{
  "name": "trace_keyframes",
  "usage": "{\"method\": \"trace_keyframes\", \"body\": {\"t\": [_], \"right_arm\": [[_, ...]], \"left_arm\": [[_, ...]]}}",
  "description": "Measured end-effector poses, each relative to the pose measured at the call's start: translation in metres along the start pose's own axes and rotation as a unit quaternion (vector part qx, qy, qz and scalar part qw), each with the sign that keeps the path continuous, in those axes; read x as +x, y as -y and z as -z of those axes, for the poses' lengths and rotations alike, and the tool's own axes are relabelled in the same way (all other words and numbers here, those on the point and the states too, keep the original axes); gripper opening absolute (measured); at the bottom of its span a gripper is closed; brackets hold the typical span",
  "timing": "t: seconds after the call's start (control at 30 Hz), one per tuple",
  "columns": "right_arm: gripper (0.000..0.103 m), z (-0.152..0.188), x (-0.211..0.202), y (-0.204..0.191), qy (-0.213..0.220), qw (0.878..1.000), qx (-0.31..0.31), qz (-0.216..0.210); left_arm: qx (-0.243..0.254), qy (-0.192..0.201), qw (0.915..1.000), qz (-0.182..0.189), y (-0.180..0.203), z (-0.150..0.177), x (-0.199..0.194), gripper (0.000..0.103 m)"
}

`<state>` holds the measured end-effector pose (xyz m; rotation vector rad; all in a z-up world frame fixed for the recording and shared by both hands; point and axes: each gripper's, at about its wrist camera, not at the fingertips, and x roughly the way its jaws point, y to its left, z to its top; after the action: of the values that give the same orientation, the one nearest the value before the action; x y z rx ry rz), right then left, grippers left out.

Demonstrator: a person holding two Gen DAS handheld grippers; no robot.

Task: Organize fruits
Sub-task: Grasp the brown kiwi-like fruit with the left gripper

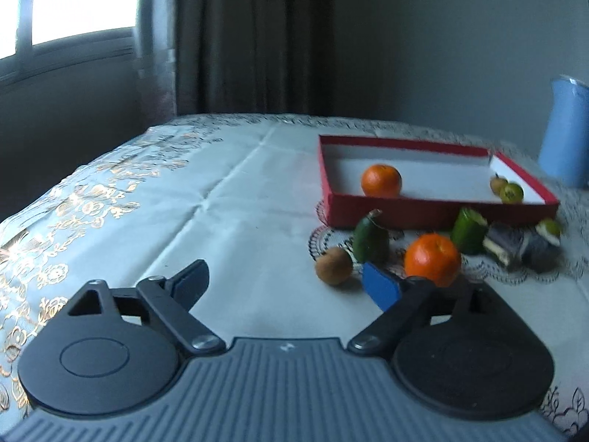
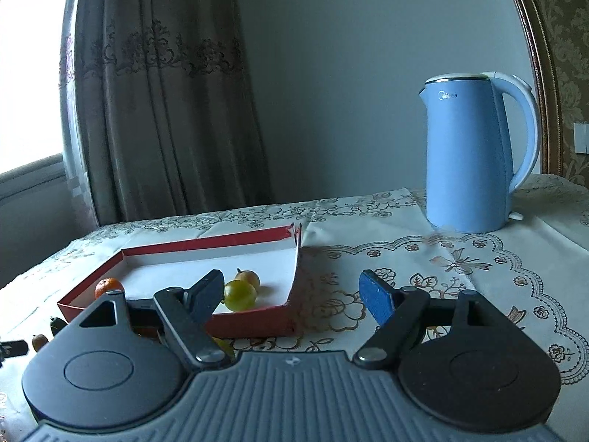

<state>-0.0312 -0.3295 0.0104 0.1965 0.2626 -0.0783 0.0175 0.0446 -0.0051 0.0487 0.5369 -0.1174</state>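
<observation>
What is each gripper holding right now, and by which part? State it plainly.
Nothing is held. The left gripper stands open over bare tablecloth, short of the orange. The right gripper is open too, with nothing between its fingers, near the red box.
</observation>
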Motion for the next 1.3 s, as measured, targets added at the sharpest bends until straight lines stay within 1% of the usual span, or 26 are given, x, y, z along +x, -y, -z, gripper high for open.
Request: {"method": "trace_keyframes", "body": {"t": [0.13, 0.23, 0.3, 0.4, 0.5, 0.6, 0.73, 0.83, 1.0, 1.07, 1.17, 1.3], "right_arm": [[0.08, -0.001, -0.001, 0.0, -0.001, 1.0, 0.008, -0.01], [0.08, 0.0, -0.001, -0.001, -0.004, 1.0, 0.005, -0.012], [0.08, -0.001, -0.002, 0.0, -0.004, 1.0, 0.007, -0.014], [0.08, -0.001, -0.003, 0.0, -0.004, 1.0, 0.008, -0.017], [0.08, 0.0, -0.003, 0.0, -0.005, 1.0, 0.006, -0.02], [0.08, 0.0, -0.003, 0.0, -0.005, 1.0, 0.005, -0.022], [0.08, -0.001, -0.004, -0.001, -0.003, 1.0, 0.004, -0.023], [0.08, 0.0, -0.004, -0.002, -0.002, 1.0, 0.002, -0.022], [0.08, 0.0, -0.005, -0.002, 0.001, 1.0, -0.002, -0.017], [0.08, 0.0, -0.006, -0.002, 0.003, 1.0, -0.003, -0.016], [0.08, 0.001, -0.005, -0.001, 0.004, 1.0, -0.004, -0.013], [0.08, 0.001, -0.004, -0.001, 0.003, 1.0, -0.006, -0.009]], "left_arm": [[0.029, 0.002, 0.9996, 0.008, 0.005, -0.006, 0.006, 0.086], [0.046, -0.01, 0.9988, 0.016, 0.008, -0.013, 0.017, 0.076], [0.053, -0.013, 0.9984, 0.016, 0.009, -0.016, 0.022, 0.075], [0.054, -0.027, 0.9981, 0.016, 0.009, -0.019, 0.031, 0.073], [0.047, -0.043, 0.9975, 0.03, 0.007, -0.022, 0.039, 0.073], [0.051, -0.06, 0.9965, 0.03, 0.01, -0.022, 0.046, 0.07], [0.039, -0.065, 0.9963, 0.04, 0.006, -0.022, 0.048, 0.065], [0.043, -0.067, 0.9959, 0.043, 0.008, -0.021, 0.048, 0.057], [0.041, -0.064, 0.9958, 0.051, 0.009, -0.021, 0.047, 0.046], [0.035, -0.061, 0.9961, 0.053, 0.007, -0.02, 0.047, 0.037], [0.026, -0.059, 0.9967, 0.051, 0.004, -0.019, 0.046, 0.032], [0.026, -0.057, 0.997, 0.046, 0.004, -0.019, 0.044, 0.026]]}}
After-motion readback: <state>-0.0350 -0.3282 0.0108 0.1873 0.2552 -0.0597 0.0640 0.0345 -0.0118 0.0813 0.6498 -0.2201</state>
